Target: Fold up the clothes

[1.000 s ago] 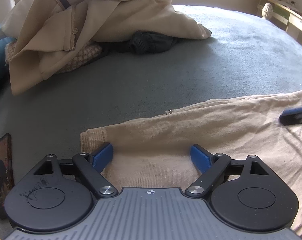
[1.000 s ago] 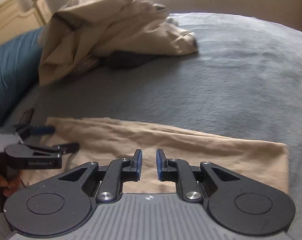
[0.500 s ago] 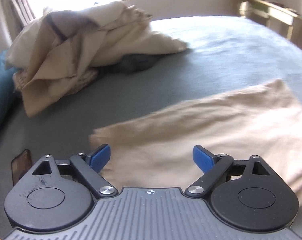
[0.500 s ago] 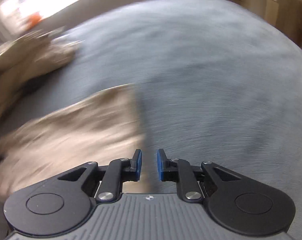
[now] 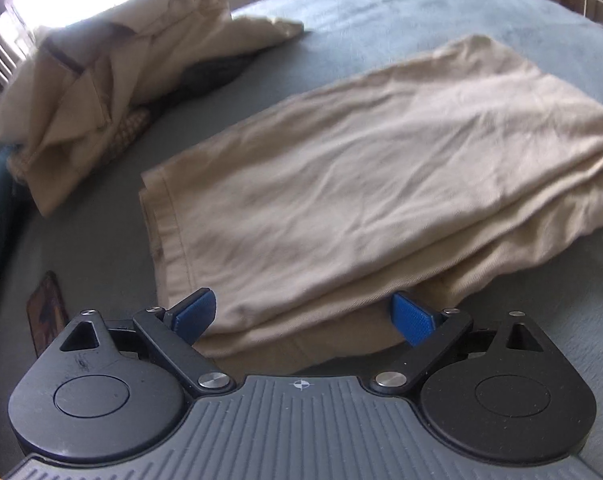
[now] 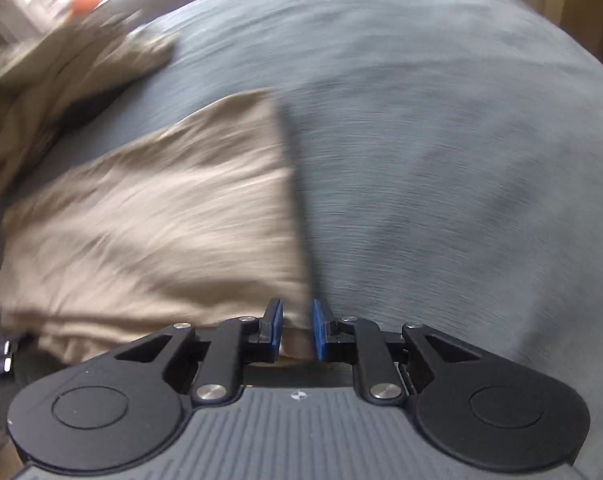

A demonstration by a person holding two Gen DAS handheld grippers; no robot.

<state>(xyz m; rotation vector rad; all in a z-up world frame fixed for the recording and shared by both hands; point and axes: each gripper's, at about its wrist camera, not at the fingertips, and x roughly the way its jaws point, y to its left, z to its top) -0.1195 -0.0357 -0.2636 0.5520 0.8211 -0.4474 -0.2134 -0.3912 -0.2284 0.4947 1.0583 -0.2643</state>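
Trousers (image 5: 341, 184), beige and folded into layers, lie on the grey-blue bedspread (image 5: 441, 4) that we take as landmark; our left gripper (image 5: 304, 318) hangs over their near edge, fingers spread wide, pinching nothing; our right gripper (image 6: 296, 330) sits at their right corner, pads narrowly apart, view blurred; beyond the trousers, a heap of beige clothes (image 5: 113, 68); a phone (image 5: 45, 312) lies left of them.

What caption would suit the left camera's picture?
Open left tool poised at the near edge of folded beige trousers on a grey bedspread.
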